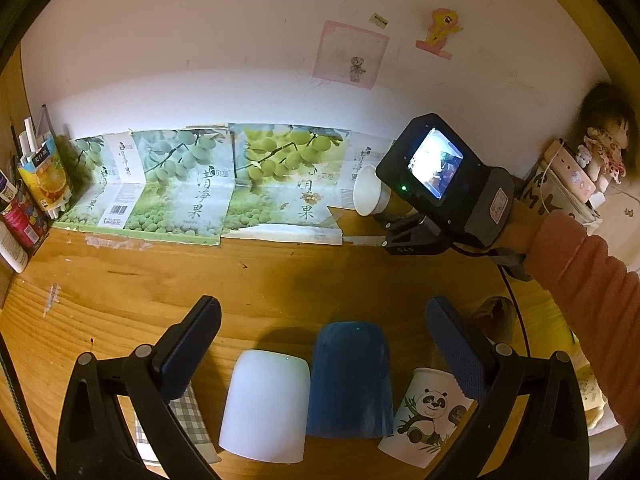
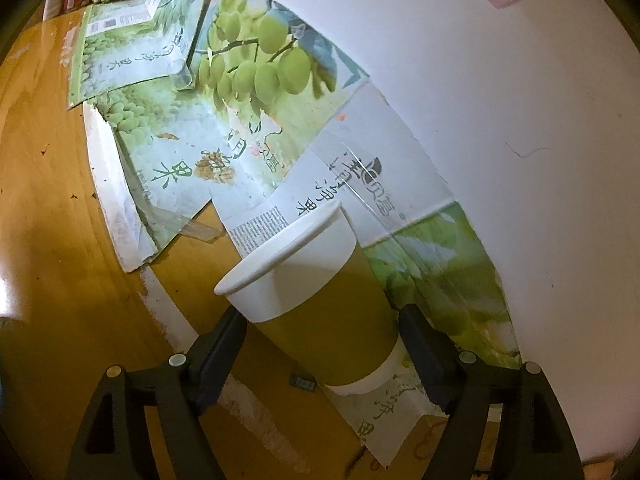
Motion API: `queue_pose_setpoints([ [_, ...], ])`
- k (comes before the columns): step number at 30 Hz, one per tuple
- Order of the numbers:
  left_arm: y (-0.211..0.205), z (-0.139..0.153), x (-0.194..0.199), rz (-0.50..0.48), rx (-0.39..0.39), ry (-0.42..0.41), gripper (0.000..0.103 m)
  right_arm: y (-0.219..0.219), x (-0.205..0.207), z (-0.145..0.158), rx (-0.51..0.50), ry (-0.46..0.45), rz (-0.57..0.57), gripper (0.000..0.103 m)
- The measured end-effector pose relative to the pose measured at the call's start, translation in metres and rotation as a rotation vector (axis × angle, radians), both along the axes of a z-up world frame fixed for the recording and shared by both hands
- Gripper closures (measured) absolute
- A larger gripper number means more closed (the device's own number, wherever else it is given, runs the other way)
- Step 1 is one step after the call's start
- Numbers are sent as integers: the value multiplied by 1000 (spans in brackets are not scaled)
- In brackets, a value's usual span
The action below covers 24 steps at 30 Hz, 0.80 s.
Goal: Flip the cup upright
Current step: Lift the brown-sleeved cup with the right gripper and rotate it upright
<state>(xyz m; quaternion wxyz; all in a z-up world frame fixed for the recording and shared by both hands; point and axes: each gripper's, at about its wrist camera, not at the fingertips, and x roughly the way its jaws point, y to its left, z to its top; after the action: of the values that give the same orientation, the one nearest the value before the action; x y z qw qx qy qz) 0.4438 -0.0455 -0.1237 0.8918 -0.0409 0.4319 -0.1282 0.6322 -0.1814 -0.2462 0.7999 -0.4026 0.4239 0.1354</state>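
My right gripper (image 2: 320,320) is shut on an olive and white paper cup (image 2: 320,280), held tilted above the wooden table (image 2: 48,200) near the wall, its open mouth up and to the left. The same cup (image 1: 370,194) and right gripper (image 1: 390,210) show in the left wrist view at the right back. My left gripper (image 1: 324,320) is open and empty. Below it stand an upside-down white cup (image 1: 266,404), an upside-down blue cup (image 1: 350,380) and a panda paper cup (image 1: 426,416).
Green fruit-printed cardboard sheets (image 1: 192,184) line the wall base. Juice cartons and pens (image 1: 40,172) stand at the left back. A doll (image 1: 604,140) and a pouch (image 1: 568,188) are at the right. A checked cloth (image 1: 188,420) lies under my left finger.
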Motion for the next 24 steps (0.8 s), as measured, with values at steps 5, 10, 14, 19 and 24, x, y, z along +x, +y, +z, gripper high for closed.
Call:
queue_pose_setpoints([
  [5,1,0,2,6,0,7,1,1,-2,-11,-2,-5,1,24],
  [10,1,1,2,7,-10,8,1,7,4,-19,-4,-16,0,25],
  [14,0,3,-1,-1,-6,-3,1,8,-3,-13,0,-26,-5,28],
  [19,-1,4,-6,-9,-5,-8,1,10,-10,-11,-1,-30,-12,34],
  [24,1,8,-10,-17,-6,-19,1,12,-16,-9,8,-20,-26,40],
])
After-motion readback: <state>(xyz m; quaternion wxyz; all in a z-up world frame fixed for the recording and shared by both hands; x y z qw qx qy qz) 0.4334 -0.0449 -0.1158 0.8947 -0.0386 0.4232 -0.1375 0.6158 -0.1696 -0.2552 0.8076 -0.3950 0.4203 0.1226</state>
